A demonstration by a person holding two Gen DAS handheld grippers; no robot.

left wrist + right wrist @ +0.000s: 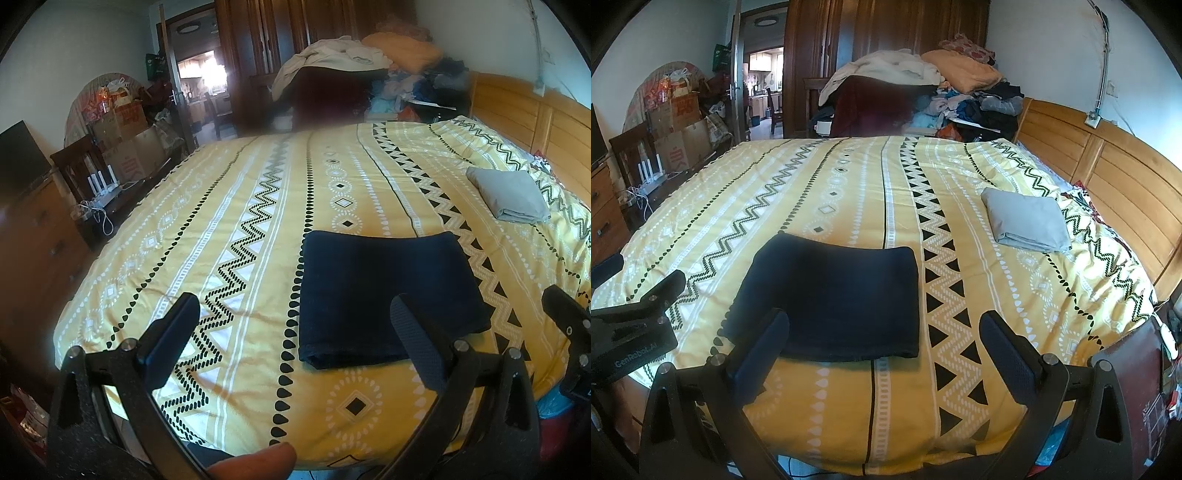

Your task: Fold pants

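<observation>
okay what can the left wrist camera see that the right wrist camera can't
Only the left wrist view shows a fingertip at the bottom edge. Only the right wrist view shows the wall socket above the headboard. Both show the folded navy pants and folded gray cloth on the yellow bedspread, with both grippers open.

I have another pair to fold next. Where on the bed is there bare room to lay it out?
Widest free patch: the yellow bedspread left of the folded navy pants, out to the bed's left edge. A narrower strip lies between the pants and the folded grey cloth. It is crowded by the headboard and at the laundry pile beyond the far edge.
</observation>
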